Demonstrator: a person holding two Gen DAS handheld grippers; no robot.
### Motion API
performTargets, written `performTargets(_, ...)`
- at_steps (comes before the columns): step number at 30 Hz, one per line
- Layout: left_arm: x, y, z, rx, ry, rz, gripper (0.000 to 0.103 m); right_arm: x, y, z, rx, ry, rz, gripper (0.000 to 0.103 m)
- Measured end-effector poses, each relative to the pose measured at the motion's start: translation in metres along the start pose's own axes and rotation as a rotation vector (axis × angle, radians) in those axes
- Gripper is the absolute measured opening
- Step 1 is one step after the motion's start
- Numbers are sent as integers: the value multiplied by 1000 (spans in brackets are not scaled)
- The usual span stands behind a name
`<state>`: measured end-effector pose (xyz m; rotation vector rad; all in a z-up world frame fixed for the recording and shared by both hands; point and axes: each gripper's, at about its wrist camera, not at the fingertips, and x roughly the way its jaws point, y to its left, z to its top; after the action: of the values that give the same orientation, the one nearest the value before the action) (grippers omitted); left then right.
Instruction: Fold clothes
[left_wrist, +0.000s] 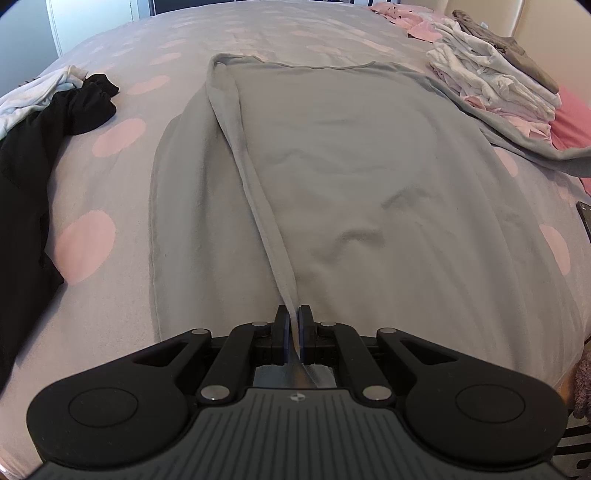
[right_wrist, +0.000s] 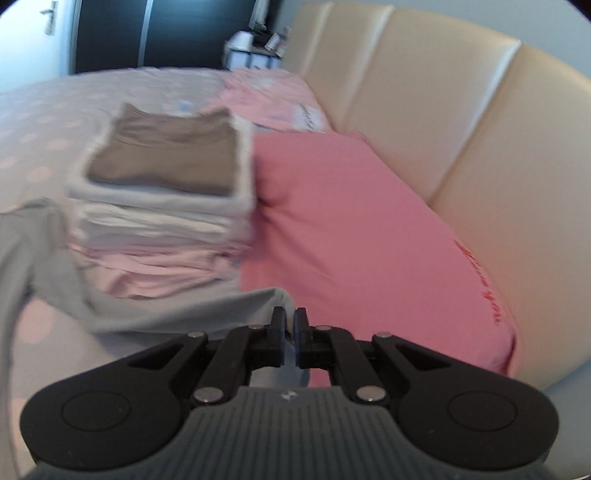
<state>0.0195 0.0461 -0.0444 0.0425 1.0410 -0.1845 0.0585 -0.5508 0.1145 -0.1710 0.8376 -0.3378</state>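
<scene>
The grey garment (left_wrist: 332, 166) lies flat mid-bed, its left edge folded inward. The left hand-held gripper (left_wrist: 294, 317) pinches that near edge; the right hand-held gripper (right_wrist: 290, 321) pinches its sleeve beside the folded stack (right_wrist: 166, 192). Open bedspread (left_wrist: 122, 206) lies left.

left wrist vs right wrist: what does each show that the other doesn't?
Left wrist only: the grey top's spread body, left tongs shut on its folded edge, black garment at left.
Right wrist only: cream headboard, right tongs shut on a grey sleeve end.
Both: folded stack, pink pillow, spotted bedspread.
</scene>
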Motion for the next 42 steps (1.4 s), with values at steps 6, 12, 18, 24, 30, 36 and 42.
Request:
performTargets(6, 2, -1, 0, 3, 3, 7, 2, 72, -33, -8, 51, 122, -95, 5)
performTargets(12, 4, -2, 1, 10, 8, 16, 2, 132, -32, -28, 66, 215, -87, 5)
performTargets(18, 1, -3, 1, 7, -3, 18, 2, 124, -16, -27, 32, 153, -149, 41)
performTargets(24, -22, 15, 5, -89, -36, -37, 0, 63, 24, -19, 20, 2, -48, 45)
performTargets(30, -77, 64, 18, -233, -150, -57, 0, 8, 105, -22, -69, -38, 217, 53)
performTargets(36, -121, 137, 59, -318, -271, 15, 0, -17, 168, -22, -163, -32, 324, 53)
performTargets(42, -115, 221, 94, -431, -268, 123, 0, -14, 197, -26, -173, 19, 347, 53)
